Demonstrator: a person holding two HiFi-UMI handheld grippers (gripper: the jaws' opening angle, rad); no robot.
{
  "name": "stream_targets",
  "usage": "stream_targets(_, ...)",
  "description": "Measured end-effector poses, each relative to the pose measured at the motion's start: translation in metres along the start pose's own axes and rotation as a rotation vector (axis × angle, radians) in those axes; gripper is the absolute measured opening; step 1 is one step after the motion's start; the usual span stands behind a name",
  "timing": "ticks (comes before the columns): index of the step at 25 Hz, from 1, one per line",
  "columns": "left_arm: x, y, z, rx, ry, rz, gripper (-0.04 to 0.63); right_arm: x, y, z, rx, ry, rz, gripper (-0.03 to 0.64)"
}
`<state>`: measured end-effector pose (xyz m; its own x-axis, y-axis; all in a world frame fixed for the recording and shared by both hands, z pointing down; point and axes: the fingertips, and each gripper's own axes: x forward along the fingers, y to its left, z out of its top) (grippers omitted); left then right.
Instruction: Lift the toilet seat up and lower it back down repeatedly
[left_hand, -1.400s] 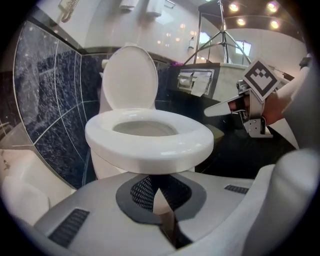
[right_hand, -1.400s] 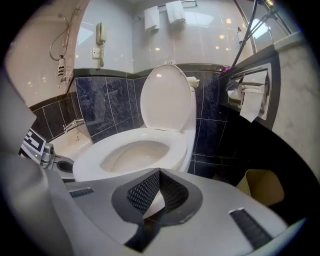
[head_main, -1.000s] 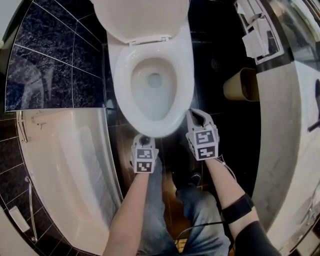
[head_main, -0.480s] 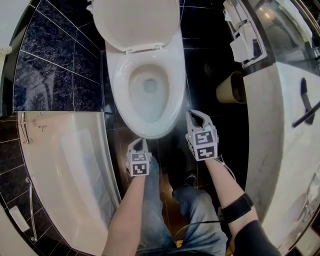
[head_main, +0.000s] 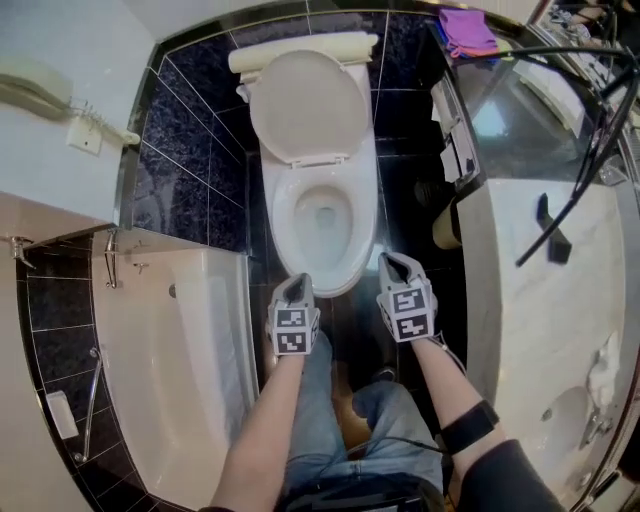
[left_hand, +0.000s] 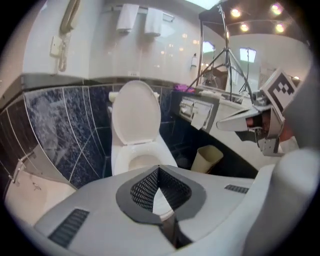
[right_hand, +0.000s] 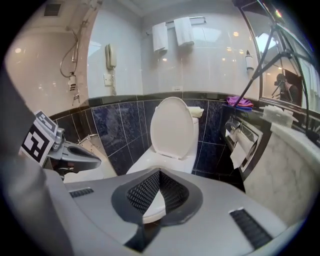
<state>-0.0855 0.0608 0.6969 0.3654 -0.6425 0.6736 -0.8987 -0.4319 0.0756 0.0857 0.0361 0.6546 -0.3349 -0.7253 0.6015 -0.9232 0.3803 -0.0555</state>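
Wall phone (head_main: 35, 90): pale handset on the white wall at far left, its cord hanging to a small plate.
Bathtub (head_main: 170, 380): white, running along the left side below dark marbled tiles, just beside the toilet.
Left claw (head_main: 298, 284): pressed together with nothing between the pads. It hangs in front of the bowl's front edge, left of centre, and points at the toilet. In the left gripper view its tips (left_hand: 159, 168) meet in a closed V, with the toilet well beyond them.
Toilet seat (head_main: 285, 225): appears to lie flat on the bowl rim, between and ahead of the two claws. Neither claw touches it.
Lid (head_main: 305, 105): a solid white oval standing upright against the back wall, behind the open bowl.
Right claw (head_main: 392, 263): pressed together and empty, held level with the left one at the bowl's front right. In the right gripper view its tips (right_hand: 159, 171) are closed, and the toilet is beyond them.
Bin (head_main: 447, 230): tan, on the dark floor between the toilet and the counter.
Paper holder (head_main: 455, 150): fixed to the counter's side, facing the toilet.
Counter (head_main: 540, 300): pale marble along the right.
Purple cloth (head_main: 467, 30): lies at the counter's far end.
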Motion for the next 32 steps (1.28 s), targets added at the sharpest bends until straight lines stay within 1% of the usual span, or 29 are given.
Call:
stream_targets(3,-0.049,-0.014,0.054,0.028,-0.051,-0.011,-0.011,-0.045,0.012,0.041,-0.013,-0.021,0.019,0.018)
stream_targets(8,-0.121,-0.016,0.142,0.062,-0.155,0.013,-0.011,-0.106,0.018,0.119,-0.062,-0.082,0.033,0.018)
stream_targets(11,-0.156,-0.017,0.183,0.079,-0.206,0.016,-0.011,-0.138,0.019,0.158,-0.097,-0.115,0.024,0.018)
stream_targets(13,-0.176,-0.018,0.199,0.078,-0.231,0.019,-0.011,-0.155,0.021,0.175,-0.116,-0.132,0.017,0.018)
stream_targets(18,-0.216,-0.027,0.229,0.063,-0.291,0.004,-0.011,-0.184,0.025,0.203,-0.148,-0.160,0.011,0.018)
stream_targets(20,-0.228,-0.030,0.237,0.063,-0.309,0.003,-0.011,-0.190,0.026,0.207,-0.160,-0.165,0.010,0.018)
stream_targets(25,-0.248,-0.036,0.244,0.077,-0.339,0.000,-0.011,-0.202,0.035,0.210,-0.171,-0.182,0.016,0.018)
stream_targets(32,-0.270,-0.041,0.235,0.086,-0.364,0.016,-0.011,-0.222,0.043,0.198,-0.154,-0.175,0.026,0.018)
